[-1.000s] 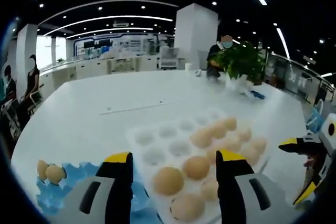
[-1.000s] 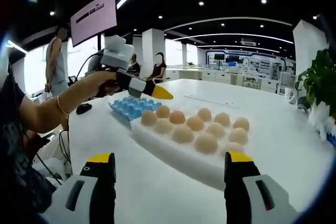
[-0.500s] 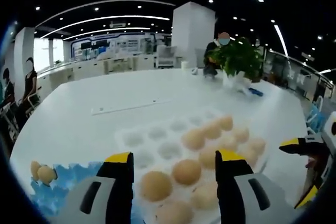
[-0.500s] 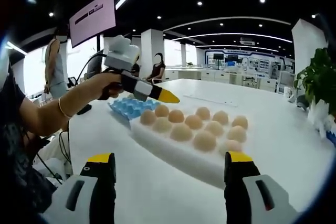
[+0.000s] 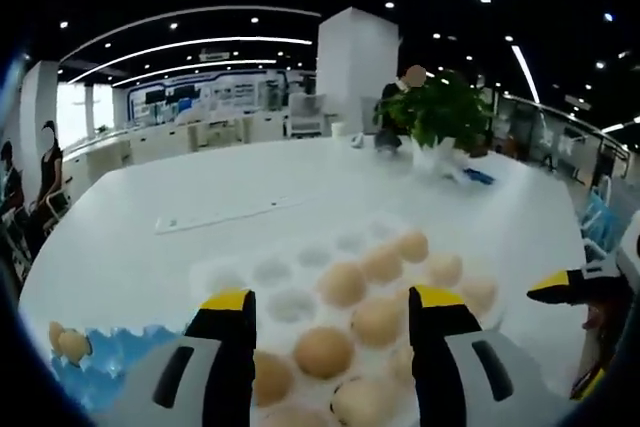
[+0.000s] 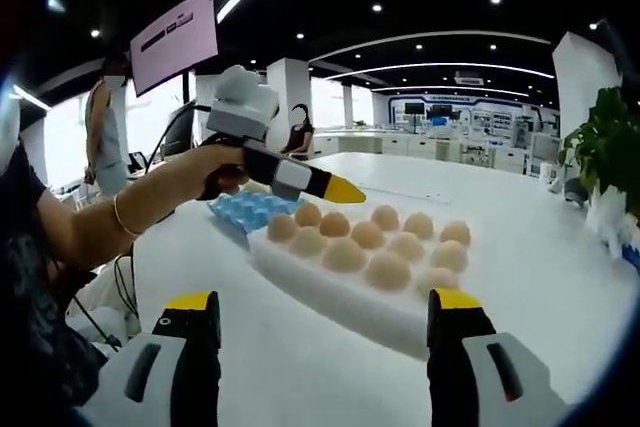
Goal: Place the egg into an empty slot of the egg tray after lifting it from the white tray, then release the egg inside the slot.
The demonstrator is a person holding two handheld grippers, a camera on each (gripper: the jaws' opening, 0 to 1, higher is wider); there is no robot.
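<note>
A white tray [image 5: 268, 273] lies on the table with several tan eggs [image 5: 342, 284] in its wells and some wells bare at its far left. My left gripper [image 5: 332, 299] hovers open above its near end, nothing between the jaws. Down to the left lies the blue egg tray [image 5: 120, 352] with two eggs [image 5: 68, 344] at its corner. From the right gripper view, a hand holds the left gripper [image 6: 300, 179] over the far-left eggs of the white tray [image 6: 340, 297], with the blue egg tray [image 6: 245, 209] behind. My right gripper [image 6: 322, 302] stands open short of the white tray.
The right gripper's yellow tip [image 5: 560, 285] shows at the right edge. A potted plant [image 5: 440, 112] stands at the table's far side with a seated person [image 5: 405, 82] behind it. Another person [image 6: 100, 137] stands beyond the table's left edge. A thin white strip [image 5: 215, 217] lies mid-table.
The left gripper has moved forward and lower over the white tray, so the eggs sit nearer its jaws. From the right gripper view it has slid right across the eggs. The right gripper held still.
</note>
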